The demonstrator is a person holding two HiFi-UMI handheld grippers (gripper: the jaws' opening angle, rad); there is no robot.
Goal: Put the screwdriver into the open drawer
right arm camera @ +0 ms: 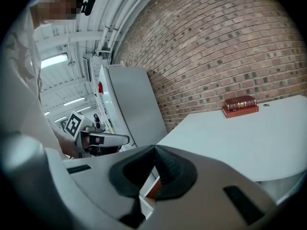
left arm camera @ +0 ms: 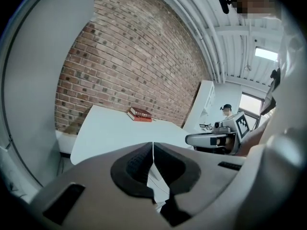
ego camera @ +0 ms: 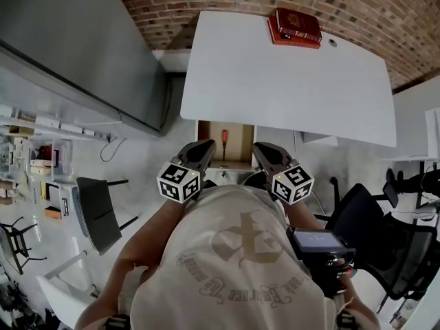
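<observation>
Starts at the left with the left gripper [ego camera: 206, 148], held just beside the open drawer [ego camera: 240, 144]: pads pressed together, nothing between them. Moves on to the drawer itself, pulled out from under the white desk [ego camera: 289, 81], bare wood inside. Finds the screwdriver [ego camera: 223, 144] already lying in it, about midway between the side walls, red handle toward the desk and dark shaft toward the person, touching neither gripper.

Looks light and rigid: a hard, smooth handle and a thin metal shaft, nothing fragile. Seems round enough, though, to roll on the drawer floor or to twist in a loose pinch. Calls, should it need shifting at all, for a hold across the thick handle near its middle, not on the slim and probably slippery shaft. Means coming in from above with the jaws set across the handle, since the drawer walls leave little room for a sideways approach.

Ends at the right with the right gripper [ego camera: 260, 150], just beside the drawer's right edge, likewise closed with nothing gripped. Leaves the red books [ego camera: 295, 26] at the desk's far edge well apart from all of this.
</observation>
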